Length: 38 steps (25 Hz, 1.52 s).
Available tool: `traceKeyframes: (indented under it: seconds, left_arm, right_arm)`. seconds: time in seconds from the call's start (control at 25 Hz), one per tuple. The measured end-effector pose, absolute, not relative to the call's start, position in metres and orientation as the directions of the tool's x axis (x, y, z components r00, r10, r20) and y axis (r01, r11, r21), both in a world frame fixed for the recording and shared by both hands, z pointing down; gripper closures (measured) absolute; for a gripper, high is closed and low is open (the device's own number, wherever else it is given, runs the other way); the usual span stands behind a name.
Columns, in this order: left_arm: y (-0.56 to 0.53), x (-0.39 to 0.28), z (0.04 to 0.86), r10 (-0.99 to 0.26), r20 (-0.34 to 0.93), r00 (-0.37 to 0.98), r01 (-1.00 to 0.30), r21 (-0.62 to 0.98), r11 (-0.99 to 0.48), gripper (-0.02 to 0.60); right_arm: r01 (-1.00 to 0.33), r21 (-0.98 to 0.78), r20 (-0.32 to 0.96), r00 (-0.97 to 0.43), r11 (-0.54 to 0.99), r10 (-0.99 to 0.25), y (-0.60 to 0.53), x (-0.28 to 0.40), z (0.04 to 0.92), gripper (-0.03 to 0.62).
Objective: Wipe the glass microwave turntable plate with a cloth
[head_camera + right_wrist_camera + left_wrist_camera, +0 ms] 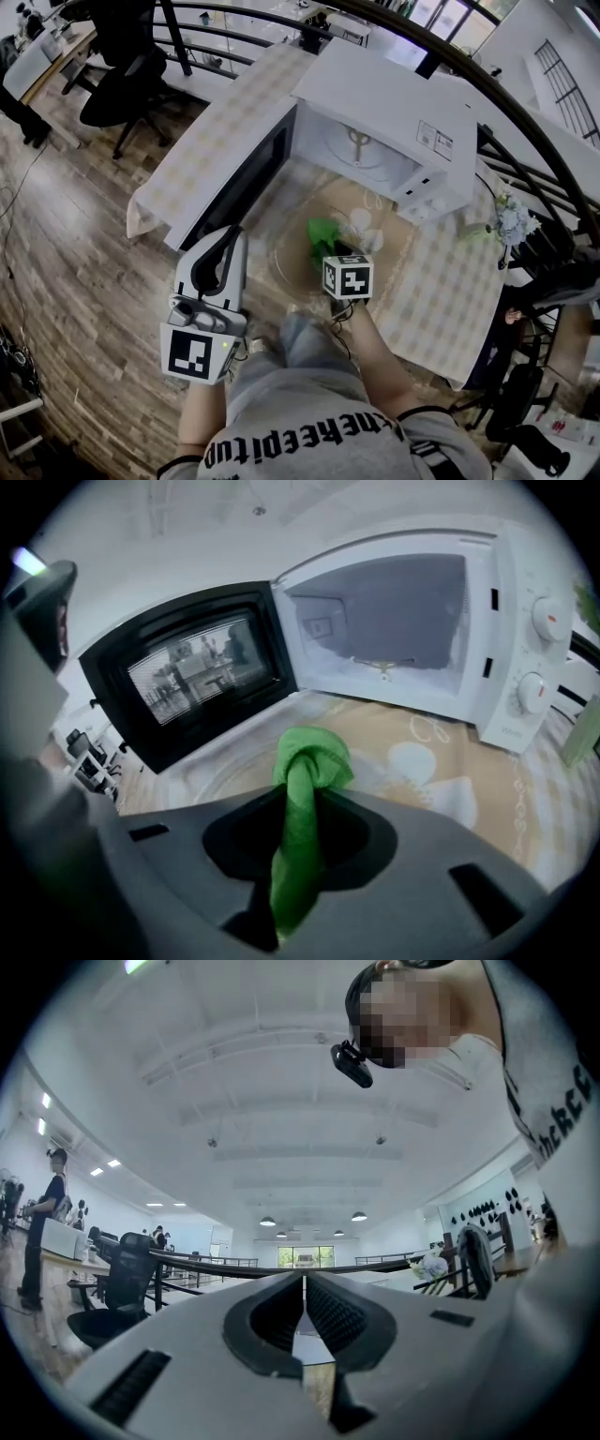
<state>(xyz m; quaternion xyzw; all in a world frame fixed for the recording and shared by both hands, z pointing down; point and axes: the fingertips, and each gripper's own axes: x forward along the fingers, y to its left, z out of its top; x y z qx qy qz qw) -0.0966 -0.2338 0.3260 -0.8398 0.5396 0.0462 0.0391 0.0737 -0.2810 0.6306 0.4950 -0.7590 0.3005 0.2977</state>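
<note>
1. Plate (287, 255), glass, one. It lies flat on the worktop (441, 300) in front of the open microwave (394, 112), at the centre of the head view. Judged stiff, fairly heavy, slick and breakable. Best steadied at the rim rather than pressed hard in the middle.
2. Cloth (305, 757), green, one. Soft, light, bunched into a knot-like wad, with its tail running back between the right jaws. Judged to give under pressure and to drag well across glass. Taken at the gathered end, wad leading.
3. Right claw (300, 799), one. It is pinching the cloth, with the wad over the plate's near half. Whether the wad touches the glass cannot be told.
4. Left claw (303, 1288), one. Pressed together with nothing between, aimed up toward the ceiling. It sits at the lower left of the head view, apart from the plate.
5. Microwave, one. Door swung open to the left, no plate inside.
</note>
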Motion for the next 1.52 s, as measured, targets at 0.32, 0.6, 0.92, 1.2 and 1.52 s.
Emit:
traceKeyframes:
  seconds: [0.32,0.6,0.92,1.2,1.52]
  left_arm:
    - [-0.222,-0.099,0.324,-0.903,-0.138,0.406,-0.913,-0.017,-0.408,0.569]
    - [-0.208,-0.104,0.324,-0.905,-0.134,0.404,-0.914,-0.025,-0.404,0.569]
    - [-0.2,-0.097,0.324,-0.895,-0.134,0.426,-0.904,-0.028,-0.427,0.569]
    - [-0.199,-0.087,0.32,-0.885,-0.144,0.443,-0.896,-0.031,-0.444,0.569]
    - [-0.195,-0.08,0.326,-0.882,-0.119,0.457,-0.889,-0.034,-0.456,0.569]
  right_arm:
    - [-0.811,-0.218,0.744,-0.498,0.542,-0.446,-0.231,-0.038,0.636,0.507]
    - [-0.803,-0.172,0.741,-0.487,0.57,-0.463,-0.225,-0.04,0.643,0.507]
    - [-0.883,-0.153,0.739,-0.4,0.444,-0.542,-0.241,0.029,0.647,0.507]
    - [-0.939,-0.137,0.743,-0.308,0.314,-0.595,-0.254,0.092,0.648,0.508]
    - [-0.973,-0.099,0.747,-0.211,0.208,-0.63,-0.258,0.155,0.648,0.507]
